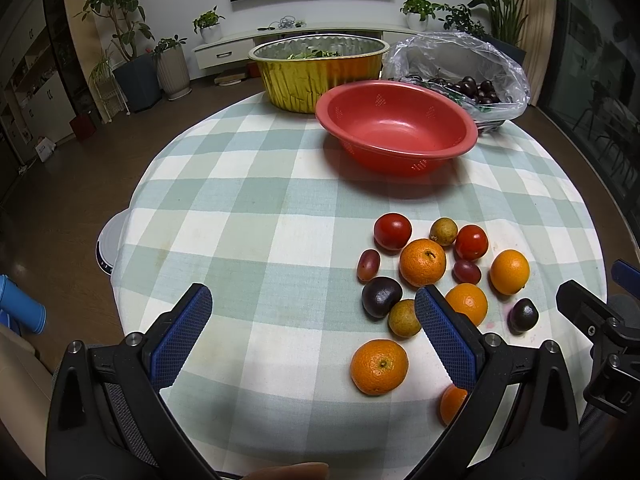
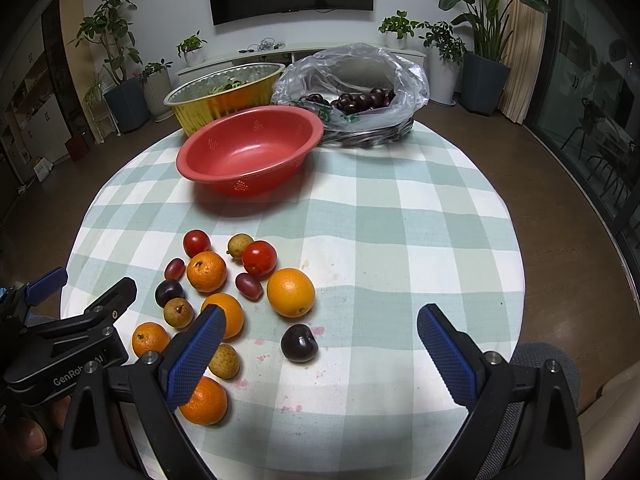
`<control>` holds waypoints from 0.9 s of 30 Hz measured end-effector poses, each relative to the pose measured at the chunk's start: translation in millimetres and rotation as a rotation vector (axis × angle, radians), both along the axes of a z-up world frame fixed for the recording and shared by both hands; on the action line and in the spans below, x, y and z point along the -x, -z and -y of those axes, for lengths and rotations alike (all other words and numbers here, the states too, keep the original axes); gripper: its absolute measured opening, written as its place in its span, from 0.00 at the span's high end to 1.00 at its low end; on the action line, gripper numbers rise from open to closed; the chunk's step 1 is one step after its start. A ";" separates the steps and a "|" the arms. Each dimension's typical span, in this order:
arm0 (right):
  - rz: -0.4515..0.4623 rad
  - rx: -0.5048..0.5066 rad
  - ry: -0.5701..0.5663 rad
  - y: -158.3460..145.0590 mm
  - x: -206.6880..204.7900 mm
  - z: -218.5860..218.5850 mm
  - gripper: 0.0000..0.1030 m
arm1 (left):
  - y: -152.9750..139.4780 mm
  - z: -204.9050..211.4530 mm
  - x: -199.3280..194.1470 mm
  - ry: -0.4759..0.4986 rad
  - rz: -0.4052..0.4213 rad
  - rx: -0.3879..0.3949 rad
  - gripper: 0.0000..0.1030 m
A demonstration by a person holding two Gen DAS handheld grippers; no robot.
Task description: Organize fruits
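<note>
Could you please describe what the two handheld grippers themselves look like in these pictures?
Both are matte black plastic tools. The left gripper and right gripper each have two angled black arms carrying blue pads with a fine cross-hatched grip texture, fastened by silver round-headed bolts. Seen from the right wrist view, the left gripper's black body bears white lettering starting "GenRob". No cables show.

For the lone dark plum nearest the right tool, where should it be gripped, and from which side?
Grip the dark plum across its widest middle, coming down from above and slightly from the near side. It is round, sits apart from the other fruit on the checked cloth, and lies between the open right tool fingers' line.
</note>
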State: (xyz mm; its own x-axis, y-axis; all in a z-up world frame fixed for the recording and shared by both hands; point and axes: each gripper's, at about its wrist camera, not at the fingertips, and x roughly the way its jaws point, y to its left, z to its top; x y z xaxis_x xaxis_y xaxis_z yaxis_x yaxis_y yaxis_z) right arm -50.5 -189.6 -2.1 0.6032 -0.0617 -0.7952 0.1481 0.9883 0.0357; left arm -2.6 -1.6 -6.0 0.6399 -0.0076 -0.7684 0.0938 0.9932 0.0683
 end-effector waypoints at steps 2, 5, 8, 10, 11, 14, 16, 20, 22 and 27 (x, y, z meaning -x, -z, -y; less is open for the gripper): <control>0.000 0.000 0.001 -0.1 0.0 0.0 0.04 | 0.7 0.1 0.3 0.000 0.000 0.000 0.00; -0.001 0.001 0.001 -0.1 0.0 0.0 0.04 | 0.2 0.0 0.0 0.000 -0.001 0.000 0.00; 0.000 0.001 0.000 -0.1 0.1 0.1 0.04 | 0.2 -0.1 -0.1 0.001 -0.001 0.000 0.00; 0.000 -0.001 0.001 -0.1 0.1 0.2 0.04 | -0.1 -0.2 -0.4 0.001 -0.002 0.000 0.00; 0.000 0.000 0.000 -0.2 0.0 0.1 0.04 | 0.1 -0.2 -0.4 0.001 -0.002 0.001 0.00; -0.001 -0.001 0.001 0.0 -0.1 0.2 0.04 | 4.7 1.5 -0.1 0.001 -0.004 0.000 0.00; -0.001 0.000 0.000 0.0 0.0 0.1 0.04 | 7.3 1.2 -0.2 -0.001 -0.005 0.001 0.00; -0.001 0.000 0.001 0.3 0.0 0.2 0.04 | 6.3 1.1 -0.7 -0.001 -0.005 0.001 0.00; 0.000 -0.001 0.001 0.4 0.0 0.1 0.04 | 7.1 1.2 -0.2 -0.001 -0.004 0.002 0.00; -0.001 -0.001 0.000 0.7 0.0 0.2 0.04 | 6.1 1.0 -0.7 0.000 -0.006 0.002 0.00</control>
State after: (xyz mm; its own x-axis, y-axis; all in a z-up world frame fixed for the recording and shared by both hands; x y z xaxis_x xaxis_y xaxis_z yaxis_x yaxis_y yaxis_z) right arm -50.5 -189.8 -2.8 0.6026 -0.0615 -0.7957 0.1486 0.9882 0.0362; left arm -1.9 -2.6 -12.2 0.6356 -0.0087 -0.7720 0.0939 0.9934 0.0661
